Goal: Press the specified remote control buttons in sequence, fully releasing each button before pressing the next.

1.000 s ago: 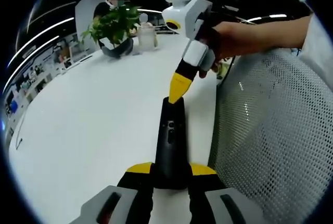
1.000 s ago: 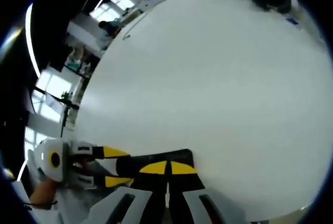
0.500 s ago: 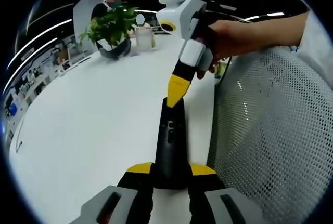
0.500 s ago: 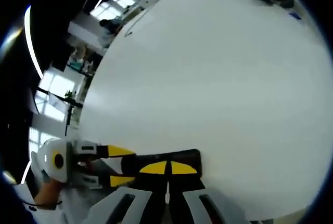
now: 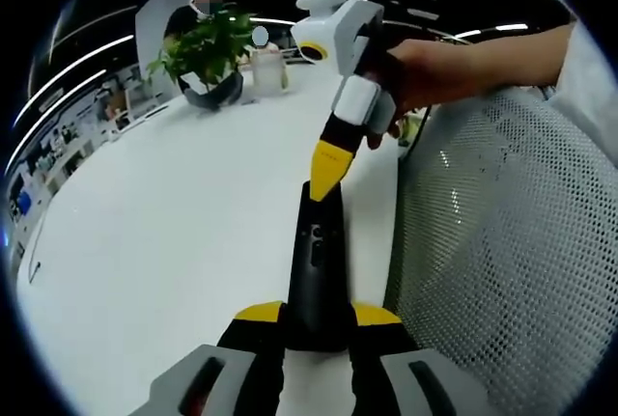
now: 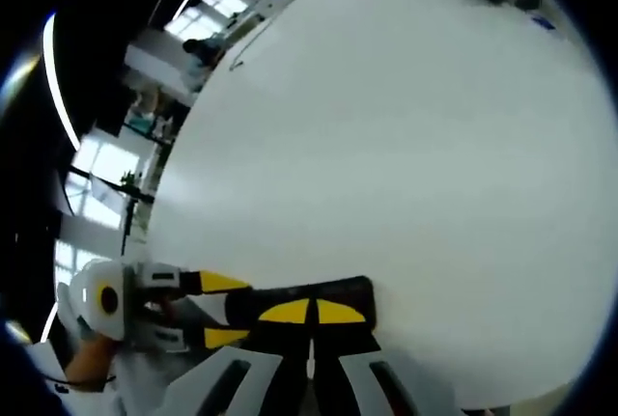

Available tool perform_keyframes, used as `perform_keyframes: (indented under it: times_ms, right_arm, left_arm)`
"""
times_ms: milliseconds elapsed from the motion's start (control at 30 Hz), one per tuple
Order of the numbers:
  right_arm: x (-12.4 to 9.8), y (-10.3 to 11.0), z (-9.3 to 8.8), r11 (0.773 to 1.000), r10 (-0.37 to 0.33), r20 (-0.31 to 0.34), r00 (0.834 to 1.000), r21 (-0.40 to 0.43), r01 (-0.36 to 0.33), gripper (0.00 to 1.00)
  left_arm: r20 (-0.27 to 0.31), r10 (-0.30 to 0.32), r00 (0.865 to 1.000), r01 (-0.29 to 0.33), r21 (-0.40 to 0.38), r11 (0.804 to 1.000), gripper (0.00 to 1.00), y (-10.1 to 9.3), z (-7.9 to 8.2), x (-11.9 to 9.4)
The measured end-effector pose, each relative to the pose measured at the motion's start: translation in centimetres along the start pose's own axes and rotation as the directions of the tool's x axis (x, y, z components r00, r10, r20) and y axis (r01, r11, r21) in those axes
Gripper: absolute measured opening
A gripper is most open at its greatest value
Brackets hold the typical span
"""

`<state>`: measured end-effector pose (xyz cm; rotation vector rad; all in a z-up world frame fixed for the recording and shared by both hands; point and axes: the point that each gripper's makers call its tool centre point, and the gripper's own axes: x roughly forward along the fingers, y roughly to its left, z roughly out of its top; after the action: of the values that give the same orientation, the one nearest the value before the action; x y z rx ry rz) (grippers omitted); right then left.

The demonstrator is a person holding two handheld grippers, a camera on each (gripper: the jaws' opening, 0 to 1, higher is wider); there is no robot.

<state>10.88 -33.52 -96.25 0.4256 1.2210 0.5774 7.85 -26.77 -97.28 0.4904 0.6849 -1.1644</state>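
Observation:
A black remote lies lengthwise on the white table, its near end clamped by my left gripper. My right gripper, held by a hand, comes down from the upper right. Its yellow jaws are shut together with their point at the remote's far end; I cannot tell whether it touches. In the right gripper view my right gripper sits shut over the remote, and my left gripper grips the remote from the left.
A white mesh chair back stands right of the table edge. At the far end of the table are a potted plant and a clear jar. Open tabletop stretches to the left.
My right gripper's tip has shifted slightly left at the remote's far end. The left gripper and the remote have not moved.

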Motion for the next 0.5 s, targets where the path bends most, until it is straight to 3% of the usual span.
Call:
perform_keyframes:
  times_ms: [500]
  right_arm:
    - [0.08,-0.16,0.12,1.000,-0.017,0.009,1.000,-0.009,0.017,0.00]
  left_arm:
    - [0.011,-0.003,1.000,0.003,-0.001,1.000,0.24,0.04,0.10,0.11]
